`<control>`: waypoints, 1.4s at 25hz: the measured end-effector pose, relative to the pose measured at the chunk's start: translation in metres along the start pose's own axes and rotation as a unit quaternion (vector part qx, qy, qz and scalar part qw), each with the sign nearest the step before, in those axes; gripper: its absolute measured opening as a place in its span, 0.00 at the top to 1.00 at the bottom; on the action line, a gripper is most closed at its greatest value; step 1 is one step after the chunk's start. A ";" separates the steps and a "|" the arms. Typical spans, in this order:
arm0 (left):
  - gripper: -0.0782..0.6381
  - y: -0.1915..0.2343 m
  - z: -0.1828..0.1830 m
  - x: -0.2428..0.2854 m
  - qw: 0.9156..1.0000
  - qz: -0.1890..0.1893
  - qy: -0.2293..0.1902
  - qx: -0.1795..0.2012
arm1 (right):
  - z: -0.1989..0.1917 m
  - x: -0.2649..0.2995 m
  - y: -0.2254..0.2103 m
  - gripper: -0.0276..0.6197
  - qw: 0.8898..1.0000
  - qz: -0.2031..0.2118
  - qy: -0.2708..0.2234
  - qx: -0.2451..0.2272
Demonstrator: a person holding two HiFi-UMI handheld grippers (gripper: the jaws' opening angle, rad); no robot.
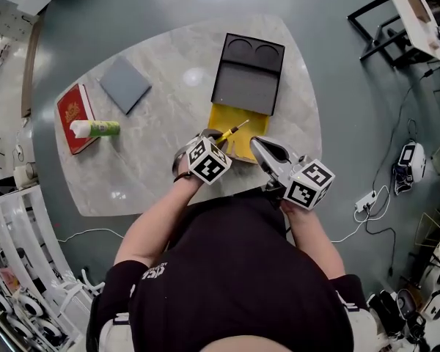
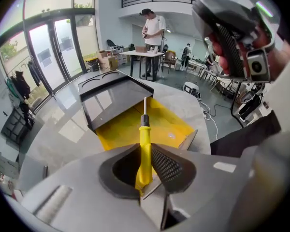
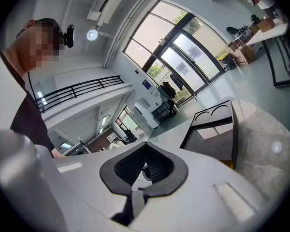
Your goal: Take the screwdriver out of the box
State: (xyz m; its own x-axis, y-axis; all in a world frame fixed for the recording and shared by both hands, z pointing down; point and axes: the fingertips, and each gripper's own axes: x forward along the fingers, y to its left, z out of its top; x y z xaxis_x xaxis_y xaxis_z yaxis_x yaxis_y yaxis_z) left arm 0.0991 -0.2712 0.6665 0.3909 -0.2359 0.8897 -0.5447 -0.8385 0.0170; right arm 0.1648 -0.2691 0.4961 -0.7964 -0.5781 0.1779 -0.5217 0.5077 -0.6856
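Observation:
The screwdriver [image 1: 231, 132] has a yellow handle and a thin metal shaft. My left gripper [image 1: 214, 139] is shut on its handle and holds it a little above the yellow tray of the box [image 1: 240, 123], shaft pointing toward the black lid [image 1: 248, 79]. In the left gripper view the handle [image 2: 144, 144] is pinched between the pads, above the yellow tray [image 2: 121, 127]. My right gripper [image 1: 258, 147] hovers beside the box's near right corner, jaws together and empty. In its own view the right gripper [image 3: 134, 187] has nothing between its pads, and the black lid [image 3: 215, 129] lies ahead.
A red book [image 1: 72, 116] with a white and green tube [image 1: 95, 128] on it lies at the table's left. A grey square pad [image 1: 125, 83] sits behind them. The marble table's near edge [image 1: 205, 196] runs just under both grippers. Cables cross the floor at right.

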 end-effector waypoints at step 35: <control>0.79 0.065 -0.075 -0.312 0.933 0.199 -0.269 -0.133 | 0.018 0.071 0.154 0.94 0.982 0.081 0.022 -0.167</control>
State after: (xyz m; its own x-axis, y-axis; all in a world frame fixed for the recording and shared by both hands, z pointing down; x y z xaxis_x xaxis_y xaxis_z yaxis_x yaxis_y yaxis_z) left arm -0.1142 -0.2156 0.4243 0.3947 -0.7748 0.4939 -0.8631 -0.4970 -0.0901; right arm 0.0340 -0.2433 0.3905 -0.8862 -0.4474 0.1207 -0.4520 0.7770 -0.4382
